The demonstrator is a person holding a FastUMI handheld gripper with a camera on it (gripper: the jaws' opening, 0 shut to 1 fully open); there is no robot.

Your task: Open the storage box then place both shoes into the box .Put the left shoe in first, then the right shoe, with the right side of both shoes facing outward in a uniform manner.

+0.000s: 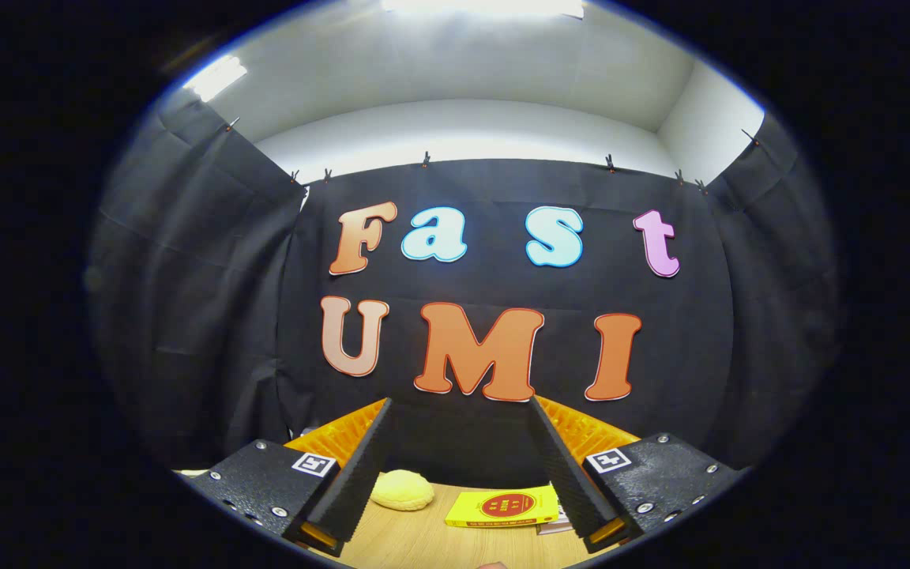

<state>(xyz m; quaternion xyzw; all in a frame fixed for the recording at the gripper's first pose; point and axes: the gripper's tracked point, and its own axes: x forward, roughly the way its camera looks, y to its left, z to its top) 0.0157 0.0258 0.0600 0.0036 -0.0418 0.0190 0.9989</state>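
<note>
Shoes and storage box cannot be located from the gripper (461, 411), whose ribbed fingers (360, 466) stand wide apart, holding nothing, above a wooden table (423, 541) bearing a rounded yellow bun-like lump (401, 490) and a flat yellow packet (504, 506).

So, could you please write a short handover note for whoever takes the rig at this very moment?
Gripper: open, holding nothing, fingers spread and aimed at the booth's black cloth wall.
On the wooden table, just ahead of the fingers: a pale yellow bun-like lump and a flat yellow box with a red round label.
Storage box and shoes: whereabouts unknown from here.
Done: nothing I can confirm.
Left: open the box, left shoe in, then right shoe.
</note>
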